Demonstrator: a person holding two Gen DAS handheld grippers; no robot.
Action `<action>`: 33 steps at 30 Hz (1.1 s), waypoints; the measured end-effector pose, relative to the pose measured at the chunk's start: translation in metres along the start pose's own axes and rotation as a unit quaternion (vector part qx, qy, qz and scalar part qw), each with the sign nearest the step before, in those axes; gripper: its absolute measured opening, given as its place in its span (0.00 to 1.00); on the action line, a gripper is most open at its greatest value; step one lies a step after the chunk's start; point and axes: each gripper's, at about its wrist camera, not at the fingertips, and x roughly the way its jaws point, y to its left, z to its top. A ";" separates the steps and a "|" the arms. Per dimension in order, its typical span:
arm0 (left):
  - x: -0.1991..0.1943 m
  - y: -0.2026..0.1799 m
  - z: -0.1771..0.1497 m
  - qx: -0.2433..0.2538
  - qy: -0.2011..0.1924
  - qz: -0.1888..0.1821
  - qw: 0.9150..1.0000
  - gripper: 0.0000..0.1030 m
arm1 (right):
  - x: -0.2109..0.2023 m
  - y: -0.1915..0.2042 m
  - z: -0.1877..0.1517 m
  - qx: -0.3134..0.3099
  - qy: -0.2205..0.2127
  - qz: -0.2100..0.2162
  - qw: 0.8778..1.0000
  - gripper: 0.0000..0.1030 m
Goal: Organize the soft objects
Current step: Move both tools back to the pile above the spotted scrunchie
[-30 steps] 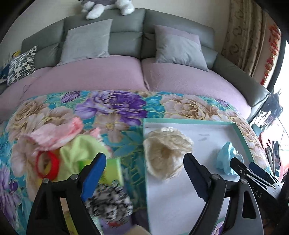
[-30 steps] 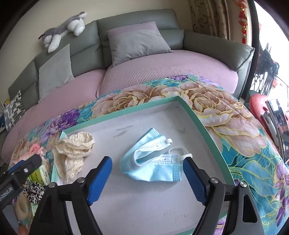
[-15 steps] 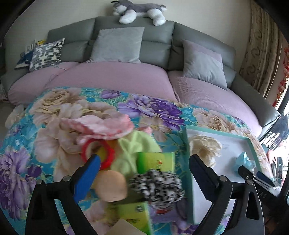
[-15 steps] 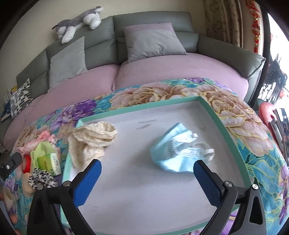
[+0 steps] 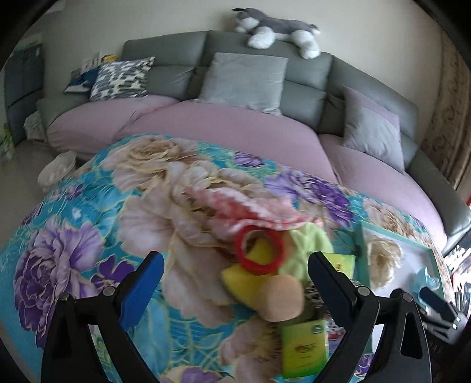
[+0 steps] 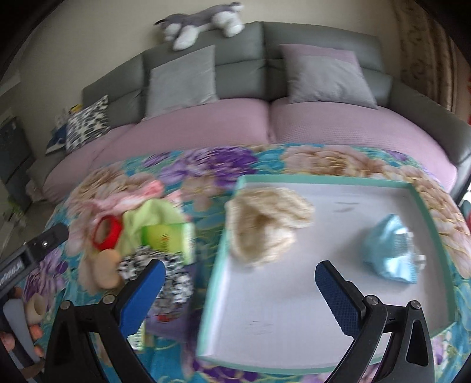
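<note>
your two cameras share the grey sofa with its purple seat covers and the stuffed husky on its back, but they split the flowered blanket between them. your left view takes in the blanket's bare left stretch and only a sliver of the teal-rimmed tray at the right edge. your right view shows most of that tray, with the cream knitted piece lying in its near-left corner and the blue face mask well apart toward its right side.

the pile beside the tray is plainer from your left: pink cloth, green cloth, yellow sponge, red ring resting on it, a tan round puff and a green packet. only the right view gives the black-and-white scrunchie clearly.

your left gripper has just been opening; its fingers stand wide apart above the pile, clamping nothing. your right gripper likewise has just spread, fingers apart over the tray's left rim, empty.
</note>
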 end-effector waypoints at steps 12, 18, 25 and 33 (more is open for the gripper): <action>0.017 0.016 -0.008 -0.012 0.018 -0.005 1.000 0.96 | 0.025 0.050 -0.009 -0.053 0.017 0.040 0.998 0.92; 0.024 0.010 -0.011 -0.009 0.032 -0.022 0.999 0.96 | 0.037 0.060 -0.013 -0.064 0.033 0.050 0.996 0.84; 0.036 0.001 -0.015 0.003 0.064 -0.028 0.998 0.96 | 0.045 0.065 -0.016 -0.070 0.043 0.059 0.995 0.74; 0.047 -0.006 -0.021 -0.006 0.089 -0.041 0.995 0.95 | 0.050 0.063 -0.017 -0.059 0.053 0.075 0.994 0.58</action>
